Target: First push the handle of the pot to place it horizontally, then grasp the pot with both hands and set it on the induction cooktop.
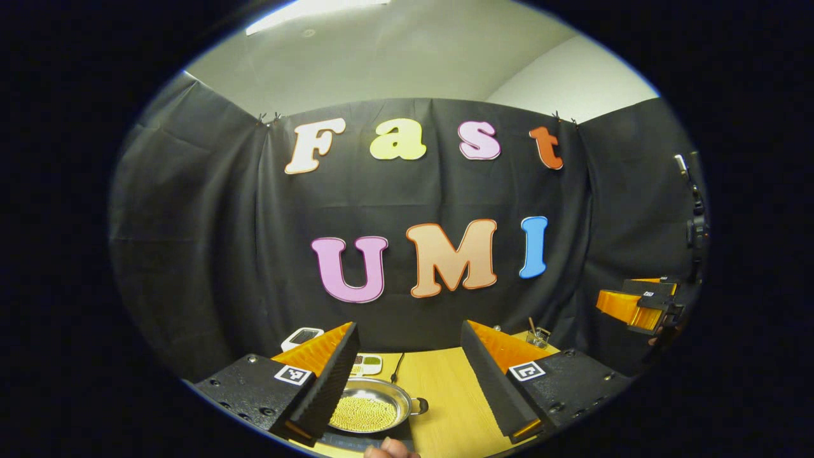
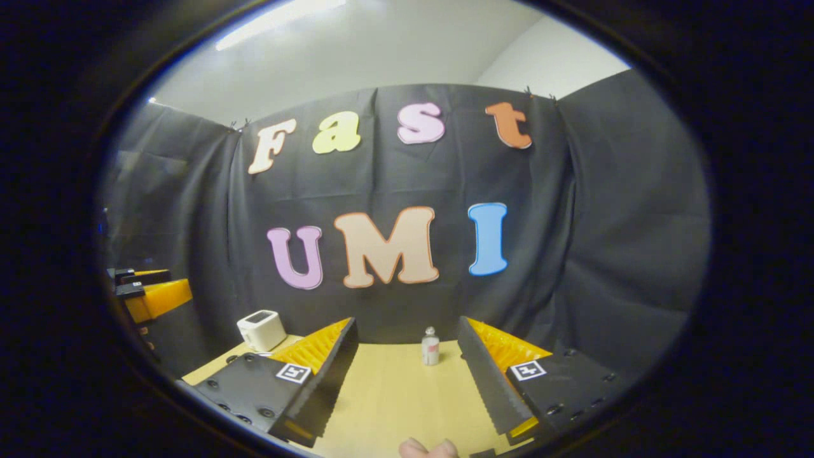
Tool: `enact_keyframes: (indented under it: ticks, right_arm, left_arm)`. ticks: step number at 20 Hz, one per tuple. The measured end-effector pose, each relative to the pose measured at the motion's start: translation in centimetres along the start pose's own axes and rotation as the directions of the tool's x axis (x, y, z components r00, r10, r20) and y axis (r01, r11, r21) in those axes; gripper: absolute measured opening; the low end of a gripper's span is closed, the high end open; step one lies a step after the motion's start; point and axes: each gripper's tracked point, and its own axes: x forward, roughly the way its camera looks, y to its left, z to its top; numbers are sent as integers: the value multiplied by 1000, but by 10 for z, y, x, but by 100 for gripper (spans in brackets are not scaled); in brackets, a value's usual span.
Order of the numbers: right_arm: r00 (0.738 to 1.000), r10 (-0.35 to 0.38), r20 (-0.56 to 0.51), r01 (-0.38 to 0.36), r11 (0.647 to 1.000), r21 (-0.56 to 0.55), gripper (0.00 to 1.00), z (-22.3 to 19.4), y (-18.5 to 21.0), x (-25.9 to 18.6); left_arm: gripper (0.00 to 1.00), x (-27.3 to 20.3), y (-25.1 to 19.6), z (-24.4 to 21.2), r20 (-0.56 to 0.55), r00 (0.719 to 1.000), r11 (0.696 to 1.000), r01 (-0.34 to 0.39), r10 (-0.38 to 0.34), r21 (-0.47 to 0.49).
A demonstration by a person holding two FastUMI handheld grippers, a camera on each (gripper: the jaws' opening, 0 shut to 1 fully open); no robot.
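In the left gripper view a shallow silver pot [image 1: 375, 397] full of small yellow grains sits on the wooden table [image 1: 445, 394], low and left of centre. Its short handle [image 1: 420, 405] points right. Its left part is hidden behind my left finger. A dark flat slab [image 1: 346, 441] shows under the pot's near edge; I cannot tell whether it is the cooktop. My left gripper [image 1: 407, 326] is open, held above and behind the pot, with nothing between its fingers. My right gripper [image 2: 407, 321] is open over bare table; it also hangs at the far right [image 1: 639, 305].
Behind the pot lie a small divided dish [image 1: 367, 364], a dark utensil [image 1: 397, 367], a white device [image 1: 302, 337] and a glass [image 1: 537, 336]. In the right gripper view stand a small bottle [image 2: 430, 346] and a white toaster [image 2: 261, 329]. A fingertip [image 1: 388, 450] shows at the bottom edge.
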Motion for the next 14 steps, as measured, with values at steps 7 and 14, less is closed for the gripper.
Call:
enact_keyframes:
  ticks: [7,14]
  right_arm:
    - [1000,19,5,-19,999,-27,94,5,41,-32]
    - [1000,-2,2,2,1000,-29,96,-4,50,-53]
  left_arm:
    - [97,-39,7,6,36,999,1000,-8,7,27]
    - [100,-58,29,-10,16,1000,1000,-14,14,-23]
